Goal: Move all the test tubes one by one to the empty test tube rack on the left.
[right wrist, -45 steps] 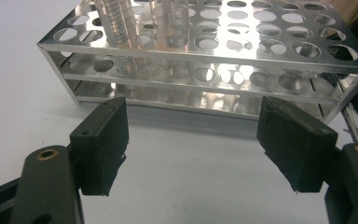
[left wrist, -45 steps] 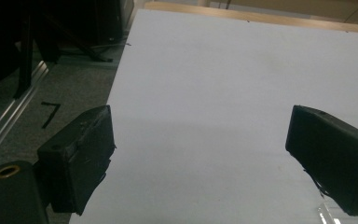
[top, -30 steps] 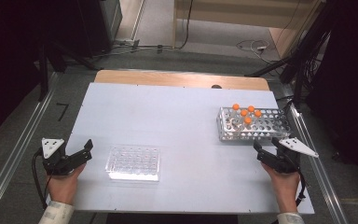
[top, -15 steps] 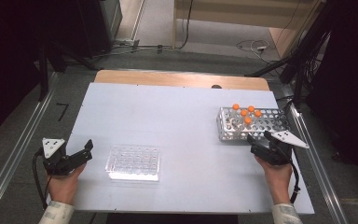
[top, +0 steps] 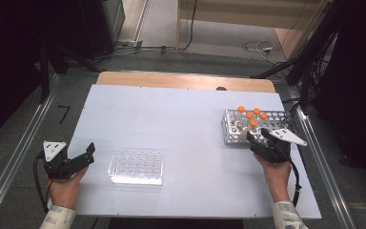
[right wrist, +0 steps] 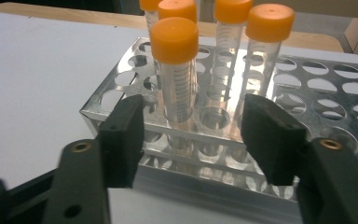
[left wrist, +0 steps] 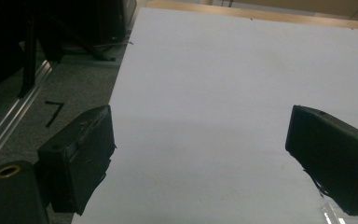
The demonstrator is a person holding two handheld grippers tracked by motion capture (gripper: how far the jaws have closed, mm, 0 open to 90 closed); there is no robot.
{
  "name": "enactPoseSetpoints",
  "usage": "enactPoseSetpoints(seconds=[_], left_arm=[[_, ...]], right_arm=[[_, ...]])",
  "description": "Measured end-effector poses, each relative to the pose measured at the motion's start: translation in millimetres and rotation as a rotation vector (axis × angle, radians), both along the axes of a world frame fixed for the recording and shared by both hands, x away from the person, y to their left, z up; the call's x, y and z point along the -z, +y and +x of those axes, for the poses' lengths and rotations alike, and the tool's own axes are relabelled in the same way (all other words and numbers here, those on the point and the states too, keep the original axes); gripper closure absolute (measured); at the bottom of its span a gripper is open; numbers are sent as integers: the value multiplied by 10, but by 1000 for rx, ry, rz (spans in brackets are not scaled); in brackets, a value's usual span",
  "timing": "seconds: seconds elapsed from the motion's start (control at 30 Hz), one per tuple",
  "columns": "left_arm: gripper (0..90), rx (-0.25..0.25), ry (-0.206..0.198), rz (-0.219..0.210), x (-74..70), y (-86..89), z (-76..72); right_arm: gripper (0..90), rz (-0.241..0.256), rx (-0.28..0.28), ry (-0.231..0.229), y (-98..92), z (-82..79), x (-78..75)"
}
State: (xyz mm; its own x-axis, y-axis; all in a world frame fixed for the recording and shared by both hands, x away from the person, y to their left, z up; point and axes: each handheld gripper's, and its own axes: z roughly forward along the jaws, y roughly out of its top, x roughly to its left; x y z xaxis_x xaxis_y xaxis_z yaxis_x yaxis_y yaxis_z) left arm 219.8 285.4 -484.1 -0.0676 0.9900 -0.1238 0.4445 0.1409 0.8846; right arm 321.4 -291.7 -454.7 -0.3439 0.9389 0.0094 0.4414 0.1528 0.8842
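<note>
A metal tube rack (top: 276,117) stands at the table's right side and holds several clear tubes with orange caps (top: 253,122). My right gripper (top: 257,135) is open at the rack's near edge. In the right gripper view its jaws (right wrist: 193,126) stand wide apart in front of the rack (right wrist: 307,88), and the nearest orange-capped tube (right wrist: 175,70) is lined up between them, untouched. A clear well plate (top: 136,167) lies front left. My left gripper (top: 89,153) hovers open just left of it; in the left gripper view (left wrist: 200,154) its jaws frame bare white table.
The white table top (top: 181,119) has a wooden strip (top: 186,81) along its far edge. Metal rails (top: 14,162) run along both sides. Cables and dark equipment stands sit on the floor beyond the table.
My right gripper has moved forward and left, up to the near edge of the tube rack. The left gripper and the well plate stay where they were.
</note>
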Motion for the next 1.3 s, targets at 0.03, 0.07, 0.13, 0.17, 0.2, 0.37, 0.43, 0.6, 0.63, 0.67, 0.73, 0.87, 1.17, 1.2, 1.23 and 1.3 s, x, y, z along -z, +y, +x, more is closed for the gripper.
enactPoseSetpoints(seconds=[0.03,0.07,0.13,0.17,0.2,0.37,0.43,0.6,0.63,0.67,0.73,0.87,1.17,1.2,1.23,1.3], left_arm=[[87,0,0,0,0,0,0],[87,1,-2,-1,0,2,-1],[87,2,-2,-1,0,5,-2],[87,2,-2,-1,0,5,-2],[87,0,-1,-1,1,6,-1],[87,1,-1,0,1,5,0],[87,0,-2,-2,1,6,-1],[87,-6,0,-2,0,11,-4],[87,-8,0,-2,-1,11,-5],[87,-8,0,-2,-1,11,-5],[89,-9,-1,-2,-3,16,-7],[89,-11,-2,-1,-4,15,-9],[89,-21,-12,-8,-32,23,-8],[89,-21,-12,-8,-32,23,-8],[89,-22,-20,-11,-50,23,-7],[89,-23,-33,-7,-99,12,-8]], right_arm=[[456,0,-3,3,9,12,1],[480,1,-7,4,17,24,3],[516,-1,-15,4,32,43,4],[532,-2,-19,2,40,51,3],[547,-3,-20,4,49,57,2],[605,-8,-23,6,94,103,13],[624,-7,-25,5,99,126,20],[676,-8,-22,15,109,160,40],[690,-8,-22,15,110,164,43],[704,-10,-20,14,111,166,42],[713,-12,-19,10,113,171,38],[718,-7,-15,-9,106,160,4],[718,28,-9,-65,74,94,-155],[718,28,-9,-65,74,94,-155],[718,34,-11,-80,65,78,-202],[717,37,-9,-93,59,54,-243]])
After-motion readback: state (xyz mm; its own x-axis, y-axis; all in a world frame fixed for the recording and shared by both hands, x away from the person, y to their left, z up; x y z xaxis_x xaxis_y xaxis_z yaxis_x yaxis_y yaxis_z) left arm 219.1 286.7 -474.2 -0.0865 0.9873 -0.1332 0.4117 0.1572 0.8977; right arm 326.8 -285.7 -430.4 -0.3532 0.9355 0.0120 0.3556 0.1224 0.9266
